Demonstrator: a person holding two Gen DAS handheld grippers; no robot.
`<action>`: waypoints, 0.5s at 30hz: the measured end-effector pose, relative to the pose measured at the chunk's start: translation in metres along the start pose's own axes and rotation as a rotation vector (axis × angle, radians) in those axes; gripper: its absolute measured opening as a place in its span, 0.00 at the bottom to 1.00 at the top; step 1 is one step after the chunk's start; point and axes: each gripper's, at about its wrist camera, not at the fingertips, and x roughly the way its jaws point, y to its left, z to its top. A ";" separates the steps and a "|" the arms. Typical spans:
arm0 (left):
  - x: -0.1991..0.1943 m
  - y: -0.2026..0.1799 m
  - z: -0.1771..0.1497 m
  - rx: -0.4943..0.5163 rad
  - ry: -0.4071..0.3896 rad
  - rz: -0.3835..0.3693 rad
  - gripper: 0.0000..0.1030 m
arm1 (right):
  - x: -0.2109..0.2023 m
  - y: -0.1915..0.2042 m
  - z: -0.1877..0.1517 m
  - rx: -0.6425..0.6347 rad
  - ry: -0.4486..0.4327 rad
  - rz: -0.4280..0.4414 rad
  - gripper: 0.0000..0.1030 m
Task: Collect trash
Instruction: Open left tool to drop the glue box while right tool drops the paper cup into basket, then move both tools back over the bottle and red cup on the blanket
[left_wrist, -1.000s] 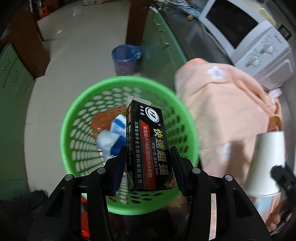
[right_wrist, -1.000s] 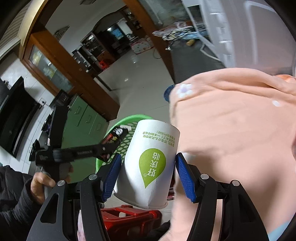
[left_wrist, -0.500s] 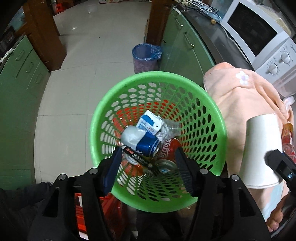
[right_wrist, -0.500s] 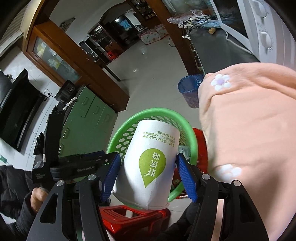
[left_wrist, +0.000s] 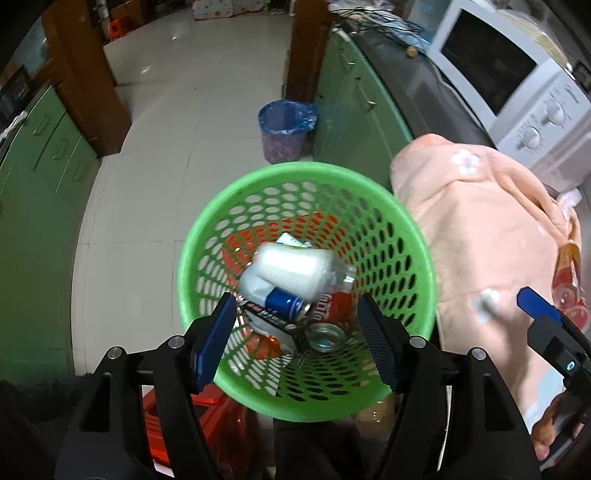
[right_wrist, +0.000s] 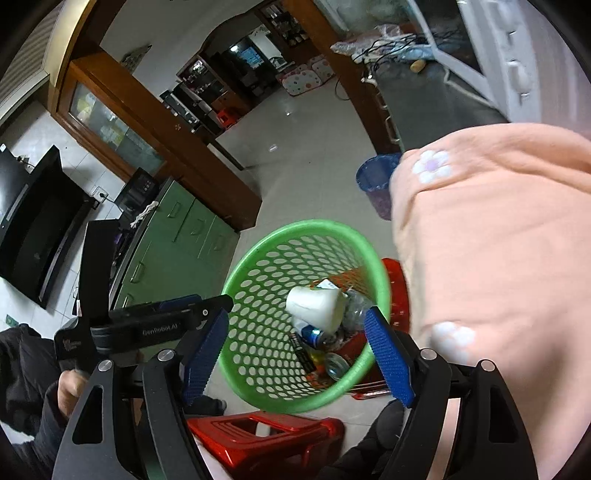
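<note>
Green mesh basket (left_wrist: 306, 400) is holding the blurred paper cup (left_wrist: 291, 271) atop cans inside it, both the left gripper (left_wrist: 297, 341) and right gripper (right_wrist: 291, 356) are hanging above it spread and empty, and it is risking tipping if a finger is clipping the rim.

Green perforated basket (left_wrist: 258, 192), round, upright, sits on red stool (right_wrist: 266, 435). Inside: white paper cup (left_wrist: 291, 269) on its side, blurred, topmost on pile. Beneath it blue can (left_wrist: 286, 303), red can (left_wrist: 327, 314) with open end up, black glue box (left_wrist: 271, 319) lying flat, clear crumpled plastic (left_wrist: 341, 275), white carton (left_wrist: 290, 240) partly hidden.
</note>
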 end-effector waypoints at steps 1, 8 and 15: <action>-0.001 -0.004 0.000 0.009 -0.003 -0.001 0.65 | -0.006 -0.003 -0.001 -0.002 -0.009 -0.012 0.75; -0.006 -0.050 0.001 0.082 -0.009 -0.063 0.66 | -0.061 -0.031 -0.018 0.032 -0.081 -0.110 0.78; -0.006 -0.117 0.002 0.192 0.002 -0.133 0.66 | -0.132 -0.077 -0.035 0.124 -0.180 -0.248 0.78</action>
